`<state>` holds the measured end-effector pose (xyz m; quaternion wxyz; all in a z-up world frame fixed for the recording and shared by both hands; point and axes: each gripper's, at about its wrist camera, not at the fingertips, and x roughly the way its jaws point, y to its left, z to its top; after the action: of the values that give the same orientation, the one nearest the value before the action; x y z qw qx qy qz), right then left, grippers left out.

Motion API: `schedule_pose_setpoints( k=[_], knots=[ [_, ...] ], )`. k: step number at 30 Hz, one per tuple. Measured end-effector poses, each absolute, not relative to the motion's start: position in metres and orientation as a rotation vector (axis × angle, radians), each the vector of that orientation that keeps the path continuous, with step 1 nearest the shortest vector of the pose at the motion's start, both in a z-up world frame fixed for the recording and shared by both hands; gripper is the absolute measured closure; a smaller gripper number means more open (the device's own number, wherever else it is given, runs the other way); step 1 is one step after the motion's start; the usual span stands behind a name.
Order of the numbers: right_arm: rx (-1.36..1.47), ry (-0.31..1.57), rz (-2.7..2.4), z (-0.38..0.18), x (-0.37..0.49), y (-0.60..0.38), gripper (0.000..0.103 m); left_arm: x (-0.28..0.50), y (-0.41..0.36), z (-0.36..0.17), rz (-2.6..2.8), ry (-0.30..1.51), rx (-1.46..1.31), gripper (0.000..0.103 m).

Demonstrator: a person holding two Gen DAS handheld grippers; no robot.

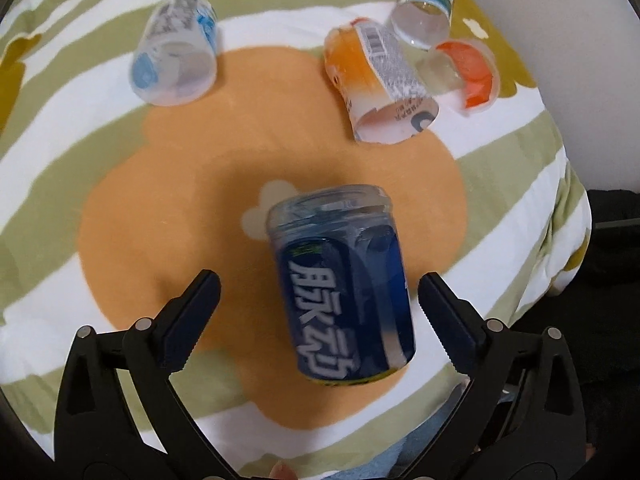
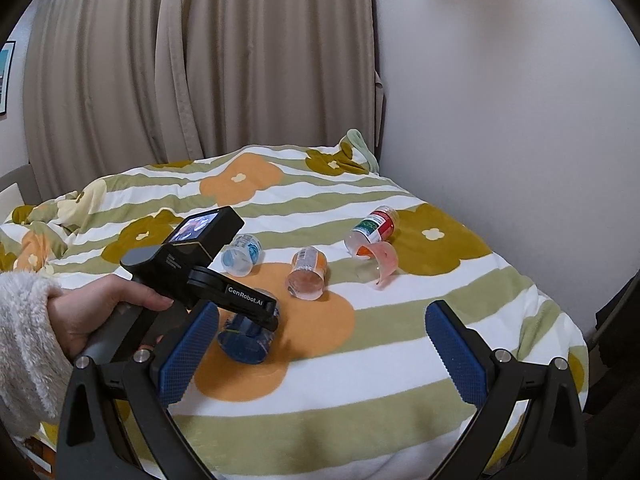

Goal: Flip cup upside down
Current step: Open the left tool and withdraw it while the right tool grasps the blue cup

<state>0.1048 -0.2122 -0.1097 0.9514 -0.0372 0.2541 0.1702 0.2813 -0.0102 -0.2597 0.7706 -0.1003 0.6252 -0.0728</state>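
A clear plastic cup with a dark blue label (image 1: 344, 280) lies between my left gripper's (image 1: 318, 300) open fingers, tilted, its rim pointing away over the orange flower of the bedspread (image 1: 120, 216). The fingers stand apart from its sides. In the right wrist view the same blue cup (image 2: 246, 338) lies on the bedspread under the left gripper (image 2: 256, 312), held by a hand in a fleece sleeve. My right gripper (image 2: 320, 344) is open and empty, above the bed's near side.
Several other plastic cups lie on their sides on the bedspread: a pale blue one (image 1: 176, 52), an orange one (image 1: 380, 80), a red-and-green labelled one (image 1: 424, 12) and a clear orange one (image 1: 464, 72). The wall (image 2: 500, 100) stands right of the bed, curtains (image 2: 200, 60) behind.
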Motion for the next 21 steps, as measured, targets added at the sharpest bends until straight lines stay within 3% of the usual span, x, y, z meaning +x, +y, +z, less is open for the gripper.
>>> schedule_pose_setpoints(
  k=[4, 12, 21],
  knots=[
    [-0.069, 0.535, 0.413, -0.090, 0.111, -0.210, 0.000, 0.265, 0.000, -0.237, -0.166, 1.293, -0.178, 0.004],
    [-0.143, 0.843, 0.616, -0.062, 0.189, -0.157, 0.000, 0.191, 0.039, -0.195, -0.165, 1.061, -0.092, 0.000],
    [-0.043, 1.384, 0.572, -0.183, 0.299, -0.081, 0.000, 0.116, 0.081, -0.178, -0.129, 0.863, -0.052, 0.000]
  ],
)
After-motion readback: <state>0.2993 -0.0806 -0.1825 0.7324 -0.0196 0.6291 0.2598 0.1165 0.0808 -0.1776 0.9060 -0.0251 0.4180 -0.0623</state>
